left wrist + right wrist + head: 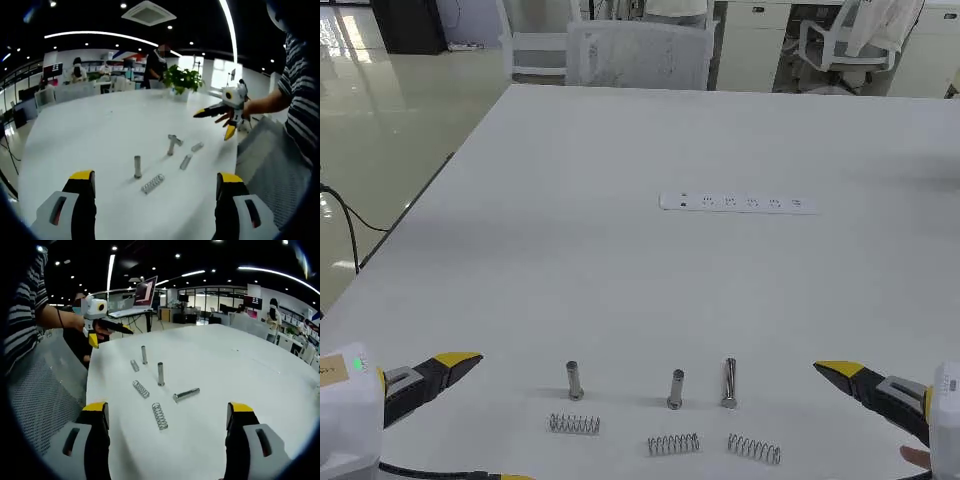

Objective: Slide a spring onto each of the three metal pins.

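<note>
Your left gripper (155, 176) and right gripper (167, 407) each hold the jaws spread wide, with nothing between them, one at either end of the parts row. On the white table (620, 200), the left pin (575, 380) and middle pin (676, 388) stand upright. The right pin (729, 383) lies on its side. The left spring (574, 424), middle spring (674, 444) and right spring (754, 449) lie flat, one just in front of each pin, not touching it.

The right gripper (167, 412) hangs over the white desk (240, 355), jaws wide apart. Near the desk's edge by the person, the far pin (144, 354) and middle pin (160, 374) stand upright, and the near pin (186, 394) lies flat. The far spring (134, 365), middle spring (141, 389) and near spring (160, 416) lie alongside. The left gripper (107, 335) hovers at that edge, jaws parted.
</note>
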Tool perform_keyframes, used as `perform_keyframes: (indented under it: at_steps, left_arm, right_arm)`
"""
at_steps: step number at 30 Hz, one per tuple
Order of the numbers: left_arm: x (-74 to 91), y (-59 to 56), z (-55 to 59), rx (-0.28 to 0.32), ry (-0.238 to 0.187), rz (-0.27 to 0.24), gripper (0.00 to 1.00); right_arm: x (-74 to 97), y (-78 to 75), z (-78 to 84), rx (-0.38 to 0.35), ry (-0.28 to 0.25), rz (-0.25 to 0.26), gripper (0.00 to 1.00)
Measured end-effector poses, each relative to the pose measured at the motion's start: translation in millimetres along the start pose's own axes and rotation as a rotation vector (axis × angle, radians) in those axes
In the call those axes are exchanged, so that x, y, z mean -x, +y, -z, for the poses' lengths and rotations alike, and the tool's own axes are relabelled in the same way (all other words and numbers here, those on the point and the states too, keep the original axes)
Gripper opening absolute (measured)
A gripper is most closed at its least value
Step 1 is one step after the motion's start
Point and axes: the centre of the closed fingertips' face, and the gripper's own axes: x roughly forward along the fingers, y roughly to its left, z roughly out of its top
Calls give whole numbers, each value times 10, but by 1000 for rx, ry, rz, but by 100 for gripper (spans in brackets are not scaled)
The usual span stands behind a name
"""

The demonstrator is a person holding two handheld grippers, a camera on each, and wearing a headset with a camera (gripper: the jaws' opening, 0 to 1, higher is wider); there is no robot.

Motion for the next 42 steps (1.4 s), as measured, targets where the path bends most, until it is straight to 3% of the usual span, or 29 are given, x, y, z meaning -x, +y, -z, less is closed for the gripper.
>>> perform_keyframes:
  at_steps: [42]
  left_arm:
    - [27, -11, -11, -1, 7, 5, 98]
  right_arm:
    - [6, 4, -21, 12, 2, -6, 94]
